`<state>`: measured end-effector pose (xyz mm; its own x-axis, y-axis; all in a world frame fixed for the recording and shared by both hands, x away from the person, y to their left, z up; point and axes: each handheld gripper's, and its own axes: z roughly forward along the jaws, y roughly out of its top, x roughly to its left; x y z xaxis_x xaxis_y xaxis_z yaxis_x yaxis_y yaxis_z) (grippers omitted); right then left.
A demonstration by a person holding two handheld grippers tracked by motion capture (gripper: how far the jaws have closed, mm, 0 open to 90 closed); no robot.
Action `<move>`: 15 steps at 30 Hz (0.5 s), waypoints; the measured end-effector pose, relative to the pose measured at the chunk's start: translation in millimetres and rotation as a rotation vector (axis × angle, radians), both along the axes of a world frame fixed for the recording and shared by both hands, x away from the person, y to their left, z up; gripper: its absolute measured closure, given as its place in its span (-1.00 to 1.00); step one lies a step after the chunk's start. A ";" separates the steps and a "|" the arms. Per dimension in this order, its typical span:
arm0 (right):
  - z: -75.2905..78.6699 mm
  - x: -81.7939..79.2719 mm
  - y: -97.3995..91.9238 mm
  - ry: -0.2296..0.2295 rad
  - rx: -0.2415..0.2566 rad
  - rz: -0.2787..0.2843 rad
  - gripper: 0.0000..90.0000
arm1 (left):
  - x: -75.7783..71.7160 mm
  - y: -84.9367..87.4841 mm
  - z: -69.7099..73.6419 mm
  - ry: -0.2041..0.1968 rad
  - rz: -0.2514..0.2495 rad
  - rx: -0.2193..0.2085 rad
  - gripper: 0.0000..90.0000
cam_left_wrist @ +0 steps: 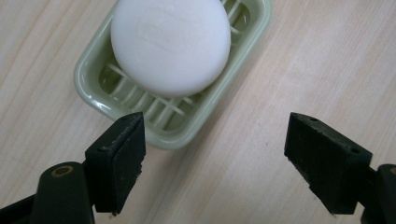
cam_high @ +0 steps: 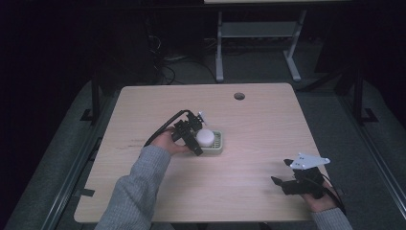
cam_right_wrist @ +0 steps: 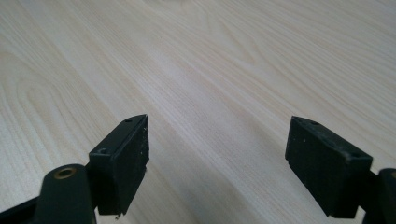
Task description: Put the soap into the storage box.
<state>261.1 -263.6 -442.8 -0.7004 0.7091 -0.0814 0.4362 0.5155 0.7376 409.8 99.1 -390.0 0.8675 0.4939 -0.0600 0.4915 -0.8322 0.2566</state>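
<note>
Soap, a white rounded oval bar (cam_left_wrist: 171,44), lies in a pale green plastic dish with a ribbed floor (cam_left_wrist: 91,88), near the centre of the high view on the light wooden table (cam_high: 249,167). In the left gripper view the bar fills the upper middle of the frame. I judge it is hard and fairly light, but smooth and probably slippery, so the pads should take it across its shorter width, low on the sides, where the curve is less steep. The dish looks thin and light, and it may slide if pushed.

The left gripper (cam_left_wrist: 212,154) is just beside the dish with its jaws spread wide and nothing between them. The right gripper (cam_right_wrist: 215,158), at the lower right of the high view, is also spread, over bare wood. The top of the bar is cut off by the frame edge, and the faint embossed mark on it cannot be read.
</note>
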 end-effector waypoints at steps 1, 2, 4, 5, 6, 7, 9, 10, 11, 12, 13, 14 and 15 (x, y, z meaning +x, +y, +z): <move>0.0 0.0 0.1 0.000 0.000 -0.001 -0.53 | -0.8 1.4 0.0 -0.004 -0.004 -0.001 -0.55; 0.0 0.0 0.1 0.000 -0.001 0.000 -0.53 | -2.1 2.5 0.3 -0.002 -0.001 -0.009 -0.55; -0.1 0.1 0.1 0.000 -0.002 -0.001 -0.53 | -4.3 4.7 0.3 -0.003 -0.002 -0.015 -0.55; -0.2 0.2 0.1 -0.001 -0.003 -0.003 -0.53 | -5.8 5.4 -0.2 -0.004 0.002 -0.020 -0.55; -0.3 0.4 -0.4 -0.003 -0.007 -0.003 -0.53 | -6.9 6.5 -0.3 -0.003 0.002 -0.023 -0.55; -0.3 0.3 -0.6 -0.002 -0.006 -0.006 -0.53 | -7.6 7.8 -0.3 0.000 0.000 -0.025 -0.55; -0.5 0.5 -1.0 -0.002 -0.007 -0.007 -0.53 | -9.2 10.5 -0.2 -0.005 0.003 -0.027 -0.55; -0.5 0.4 -1.1 -0.002 -0.007 -0.007 -0.53 | -10.1 11.7 0.2 -0.006 0.005 -0.027 -0.55; -0.5 0.3 -1.1 -0.002 -0.007 -0.008 -0.53 | -11.2 13.1 0.8 -0.007 0.003 -0.029 -0.56; -0.5 0.4 -1.0 -0.002 -0.008 -0.008 -0.53 | -12.4 14.4 1.3 -0.011 0.004 -0.034 -0.56; -0.5 0.3 -0.7 0.000 -0.007 -0.009 -0.53 | -13.9 15.5 1.7 -0.014 0.008 -0.036 -0.56; -0.5 0.2 -0.5 -0.001 -0.009 -0.010 -0.53 | -15.0 16.9 2.3 -0.016 0.004 -0.035 -0.56; -0.6 0.2 -0.3 0.002 -0.009 -0.010 -0.53 | -16.3 18.2 2.7 -0.018 0.004 -0.036 -0.56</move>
<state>261.3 -263.9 -443.4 -0.6933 0.7154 -0.0866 0.4425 0.5175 0.7323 393.5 117.3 -387.3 0.8665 0.4953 -0.0626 0.4901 -0.8201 0.2954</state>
